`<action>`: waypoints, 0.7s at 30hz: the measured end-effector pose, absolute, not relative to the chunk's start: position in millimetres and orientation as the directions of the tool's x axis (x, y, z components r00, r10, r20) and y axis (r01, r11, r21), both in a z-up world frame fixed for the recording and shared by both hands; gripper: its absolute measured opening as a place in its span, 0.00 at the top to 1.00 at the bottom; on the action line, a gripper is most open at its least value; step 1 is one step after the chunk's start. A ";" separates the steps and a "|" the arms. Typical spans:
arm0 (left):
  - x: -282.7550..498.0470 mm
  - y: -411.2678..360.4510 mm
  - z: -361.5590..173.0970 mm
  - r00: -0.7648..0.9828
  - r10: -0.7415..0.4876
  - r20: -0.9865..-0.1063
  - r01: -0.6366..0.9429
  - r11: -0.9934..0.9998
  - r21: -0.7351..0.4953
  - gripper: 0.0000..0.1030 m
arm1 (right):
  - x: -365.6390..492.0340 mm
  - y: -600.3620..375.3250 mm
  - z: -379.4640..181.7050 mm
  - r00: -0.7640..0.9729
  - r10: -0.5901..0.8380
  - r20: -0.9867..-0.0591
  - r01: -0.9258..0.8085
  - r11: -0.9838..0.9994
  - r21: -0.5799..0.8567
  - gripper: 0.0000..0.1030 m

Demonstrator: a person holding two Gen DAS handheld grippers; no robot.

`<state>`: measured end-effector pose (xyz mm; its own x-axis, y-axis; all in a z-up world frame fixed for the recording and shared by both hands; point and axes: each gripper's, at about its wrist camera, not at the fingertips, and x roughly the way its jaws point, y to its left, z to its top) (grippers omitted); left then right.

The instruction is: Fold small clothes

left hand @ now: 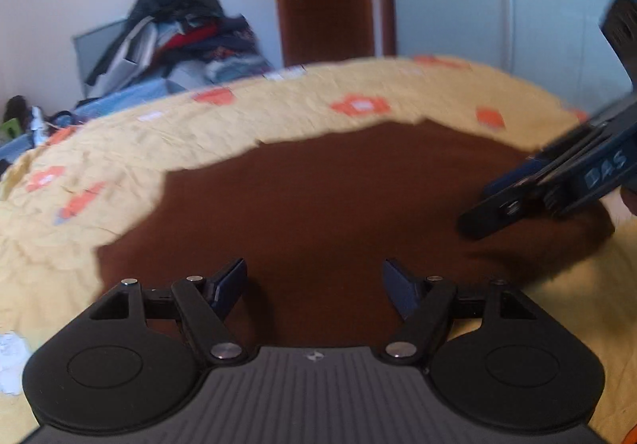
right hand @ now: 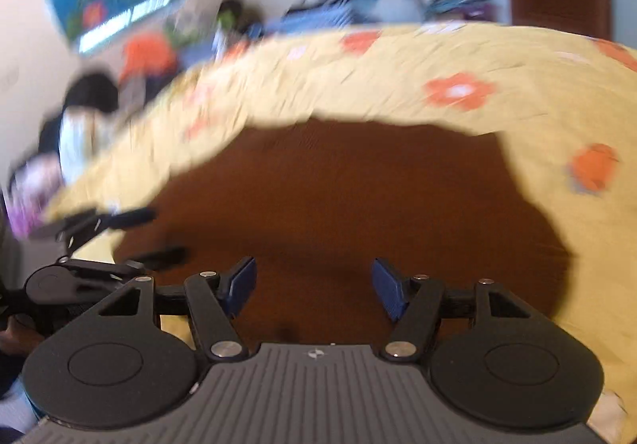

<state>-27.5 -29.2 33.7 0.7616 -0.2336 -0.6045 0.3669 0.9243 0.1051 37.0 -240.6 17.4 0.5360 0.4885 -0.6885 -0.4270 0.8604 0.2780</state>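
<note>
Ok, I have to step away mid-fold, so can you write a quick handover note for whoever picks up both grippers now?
Left hand-held gripper: open, empty, above the near edge of the brown garment.
Right hand-held gripper: open, empty, over the same garment.
The garment lies spread flat on the yellow flowered bedspread.
Done: garment laid out; folds so far unclear.
Left: grip the edges and fold; more clothes are piled beyond the bed.

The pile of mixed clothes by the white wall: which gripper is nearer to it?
Left. The left gripper is on the pile of mixed clothes side of the brown garment; the right gripper is on the far side.
</note>
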 end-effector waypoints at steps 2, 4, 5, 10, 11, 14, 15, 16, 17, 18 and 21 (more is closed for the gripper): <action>-28.5 -27.9 23.0 0.746 -0.229 -0.625 0.375 0.921 0.110 0.29 | 38.0 -221.5 0.4 0.511 0.423 -0.748 -0.441 0.876 0.195 0.37; -35.1 -16.9 21.5 0.717 -0.254 -0.649 0.393 0.916 0.075 0.29 | 17.9 -210.5 -8.7 0.536 0.369 -0.759 -0.502 0.862 0.065 0.36; -36.9 -10.7 21.2 0.707 -0.268 -0.655 0.395 0.917 0.052 0.29 | 3.2 -206.1 -11.4 0.554 0.339 -0.760 -0.526 0.851 -0.004 0.36; -52.9 9.4 30.9 0.717 -0.290 -0.634 0.349 0.937 -0.035 0.30 | -2.7 -210.4 -8.2 0.545 0.353 -0.761 -0.532 0.847 0.012 0.30; -59.4 17.1 35.7 0.725 -0.297 -0.621 0.324 0.943 -0.073 0.29 | 1.6 -210.2 -3.3 0.527 0.357 -0.771 -0.524 0.851 0.036 0.29; -79.5 50.4 41.8 0.753 -0.303 -0.584 0.195 0.950 -0.242 0.29 | 10.5 -213.8 21.3 0.514 0.438 -0.738 -0.511 0.847 0.146 0.19; -85.1 62.3 41.0 0.763 -0.290 -0.578 0.130 0.944 -0.302 0.29 | 13.1 -213.9 29.0 0.527 0.469 -0.709 -0.513 0.840 0.175 0.14; -89.5 74.1 38.1 0.762 -0.286 -0.581 0.063 0.926 -0.373 0.28 | 17.1 -212.6 35.3 0.541 0.488 -0.685 -0.513 0.837 0.191 0.04; -91.3 85.9 33.5 0.753 -0.292 -0.589 -0.003 0.894 -0.448 0.28 | 21.9 -208.2 39.6 0.557 0.493 -0.669 -0.514 0.837 0.188 0.02; -91.5 96.8 27.4 0.742 -0.310 -0.595 -0.059 0.853 -0.518 0.28 | 27.2 -200.5 42.2 0.570 0.489 -0.660 -0.518 0.838 0.173 0.02; -89.6 124.4 9.3 0.747 -0.365 -0.555 -0.178 0.695 -0.697 0.26 | 44.8 -170.8 40.3 0.564 0.492 -0.663 -0.554 0.821 0.139 0.02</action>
<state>-89.6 124.4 9.3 0.7471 -0.3654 -0.5553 -0.1778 0.6951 -0.6966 44.8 -170.8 40.3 0.5637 0.4924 -0.6632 -0.5536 0.8211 0.1391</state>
